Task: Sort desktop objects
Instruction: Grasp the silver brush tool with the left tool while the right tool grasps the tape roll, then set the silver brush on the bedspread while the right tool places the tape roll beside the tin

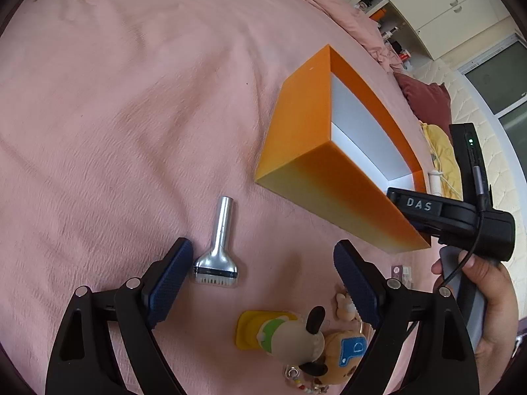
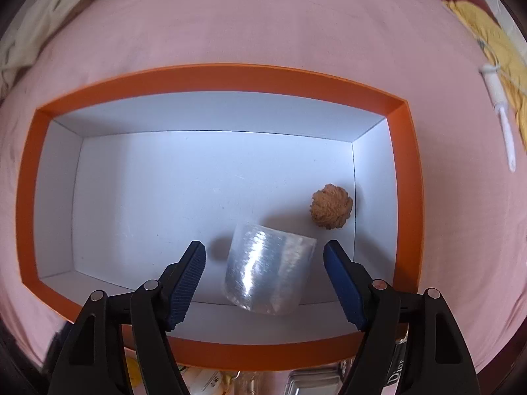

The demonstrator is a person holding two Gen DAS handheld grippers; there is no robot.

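Left claw (image 1: 263, 283) gapes empty beside the nozzle (image 1: 219, 250), low centre; looks stiff, slick metal, so grab its neck.

A home bedroom. The work surface is a bed under a wrinkled pink sheet (image 1: 131, 98), with a maroon pillow (image 1: 428, 98) and a yellow cloth (image 1: 441, 151) at its edge. Behind stand a cream cabinet (image 1: 444, 10), a cluttered shelf (image 1: 392, 36) and a window (image 1: 500, 89).
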